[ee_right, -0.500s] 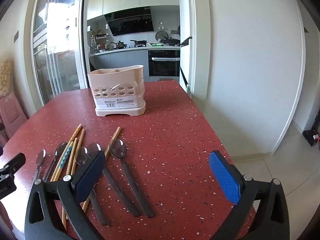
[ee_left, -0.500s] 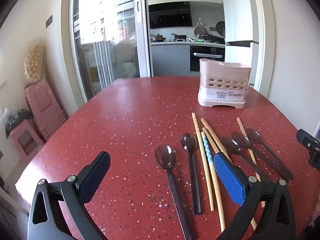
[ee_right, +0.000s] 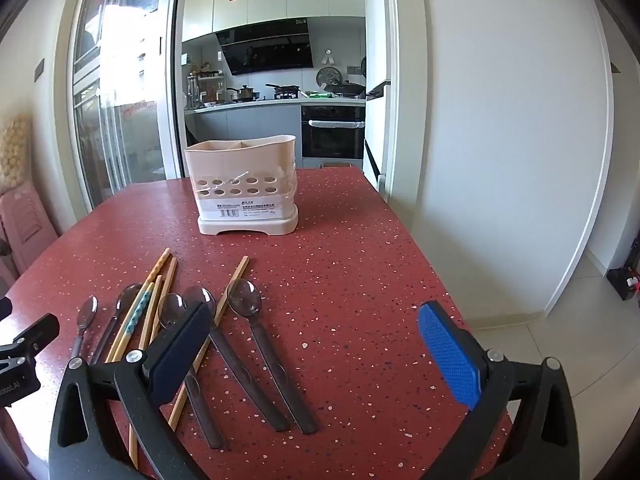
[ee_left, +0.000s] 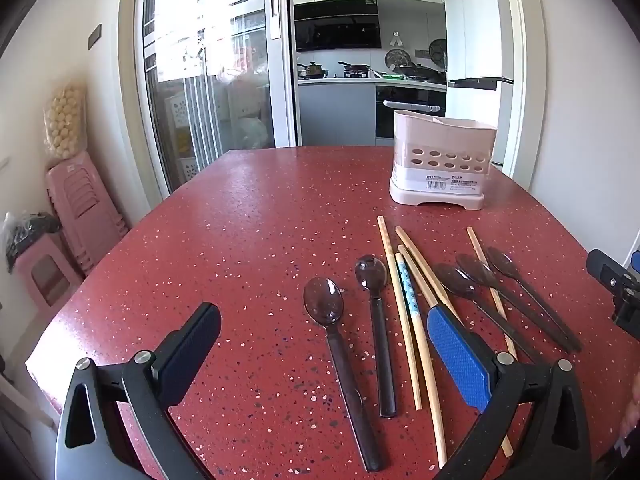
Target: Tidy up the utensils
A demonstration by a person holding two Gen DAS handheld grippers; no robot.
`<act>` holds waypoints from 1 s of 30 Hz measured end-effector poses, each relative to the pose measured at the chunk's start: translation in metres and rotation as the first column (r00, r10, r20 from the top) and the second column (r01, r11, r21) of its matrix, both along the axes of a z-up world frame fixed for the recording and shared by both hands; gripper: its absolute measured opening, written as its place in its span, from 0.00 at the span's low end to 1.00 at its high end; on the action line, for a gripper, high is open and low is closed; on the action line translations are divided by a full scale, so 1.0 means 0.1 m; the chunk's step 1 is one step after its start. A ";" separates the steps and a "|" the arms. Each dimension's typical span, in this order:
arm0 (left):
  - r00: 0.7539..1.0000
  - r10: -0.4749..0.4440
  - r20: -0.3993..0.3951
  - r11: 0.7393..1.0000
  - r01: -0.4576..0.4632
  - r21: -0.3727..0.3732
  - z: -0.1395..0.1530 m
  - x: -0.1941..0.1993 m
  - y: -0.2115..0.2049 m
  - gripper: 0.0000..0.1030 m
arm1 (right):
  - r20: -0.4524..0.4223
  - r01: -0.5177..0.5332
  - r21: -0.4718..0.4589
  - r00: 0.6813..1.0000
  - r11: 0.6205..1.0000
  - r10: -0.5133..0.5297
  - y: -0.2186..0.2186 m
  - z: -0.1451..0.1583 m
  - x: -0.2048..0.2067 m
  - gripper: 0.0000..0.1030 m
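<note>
A pale pink utensil caddy (ee_left: 442, 164) (ee_right: 244, 184) stands at the far side of the red speckled table (ee_left: 248, 232). Several dark translucent spoons (ee_left: 326, 308) (ee_right: 244, 304) and wooden chopsticks (ee_left: 400, 304) (ee_right: 160, 280) lie flat on the table in front of it. My left gripper (ee_left: 324, 350) is open and empty, hovering over the two leftmost spoons. My right gripper (ee_right: 316, 350) is open and empty over the table's right part, its left finger (ee_right: 180, 352) above the spoon handles.
The table's right edge (ee_right: 448, 280) drops to a tiled floor. Stacked pink stools (ee_left: 80, 208) stand left of the table by a glass sliding door (ee_left: 208, 80). A kitchen lies behind the caddy.
Both grippers have shifted only slightly; the utensils and the caddy lie as before.
</note>
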State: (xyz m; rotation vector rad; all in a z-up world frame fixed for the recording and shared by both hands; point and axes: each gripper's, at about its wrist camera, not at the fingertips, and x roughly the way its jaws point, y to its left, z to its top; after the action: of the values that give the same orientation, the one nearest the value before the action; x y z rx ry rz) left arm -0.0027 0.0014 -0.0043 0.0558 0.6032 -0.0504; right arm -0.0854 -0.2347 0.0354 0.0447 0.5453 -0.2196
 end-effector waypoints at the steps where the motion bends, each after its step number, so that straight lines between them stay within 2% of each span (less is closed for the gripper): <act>1: 1.000 0.000 -0.001 1.000 0.000 -0.001 0.00 0.00 0.00 1.00 | 0.000 -0.001 0.000 1.000 1.000 0.001 0.00 -0.01 0.00 1.00; 30: 1.000 0.001 -0.005 1.000 -0.001 -0.009 -0.01 -0.01 0.03 1.00 | -0.004 -0.001 0.002 1.000 1.000 0.001 0.01 -0.03 -0.01 1.00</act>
State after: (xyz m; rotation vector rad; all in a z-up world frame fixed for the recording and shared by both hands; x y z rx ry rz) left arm -0.0038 0.0044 -0.0049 0.0464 0.6075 -0.0523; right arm -0.0866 -0.2334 0.0320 0.0456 0.5499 -0.2186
